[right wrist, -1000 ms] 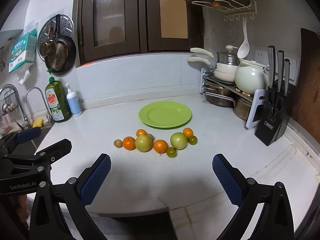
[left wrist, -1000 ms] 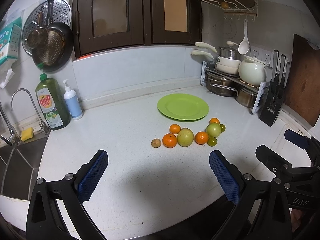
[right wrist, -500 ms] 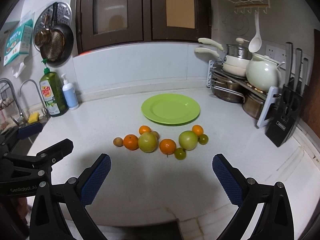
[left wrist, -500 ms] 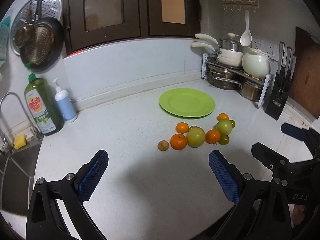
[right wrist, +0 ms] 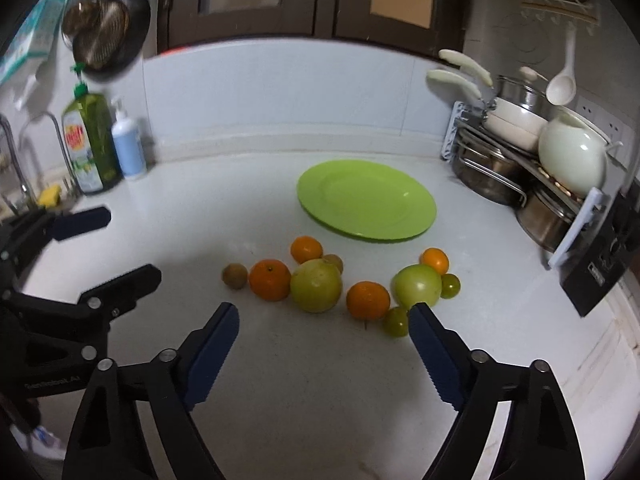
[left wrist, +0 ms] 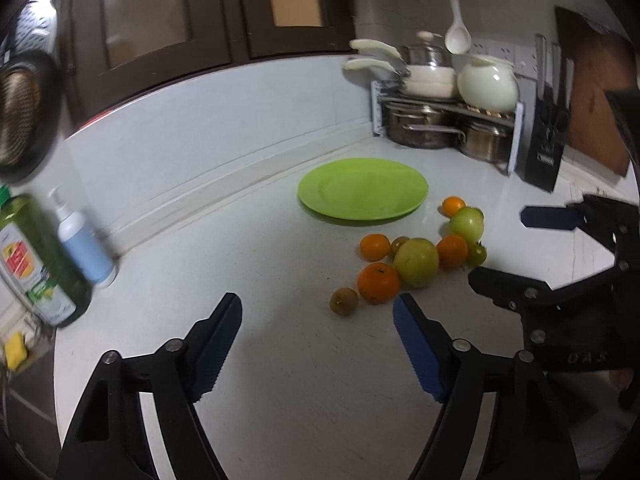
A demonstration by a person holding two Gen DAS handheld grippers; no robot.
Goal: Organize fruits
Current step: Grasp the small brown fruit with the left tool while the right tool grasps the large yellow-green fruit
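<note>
Lime-green plate (right wrist: 366, 200) on white worktop (right wrist: 320, 380). Oranges (right wrist: 270, 280) bright orange; large fruits (right wrist: 316, 286) yellow-green; small round ones (right wrist: 396, 322) darker green; kiwi (right wrist: 235, 276) dull brown. Fingers (right wrist: 214, 350) black with ribbed dark-blue pads. Green soap bottle (right wrist: 90, 144) with red-and-yellow label beside pale-blue pump bottle (right wrist: 127, 148). Yellow sponge (right wrist: 50, 195). Black knife block (left wrist: 546, 160). Cream pot (right wrist: 572, 156).

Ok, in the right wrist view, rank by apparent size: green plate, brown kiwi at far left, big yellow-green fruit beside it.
1. green plate
2. big yellow-green fruit
3. brown kiwi

All clearly differ.
</note>
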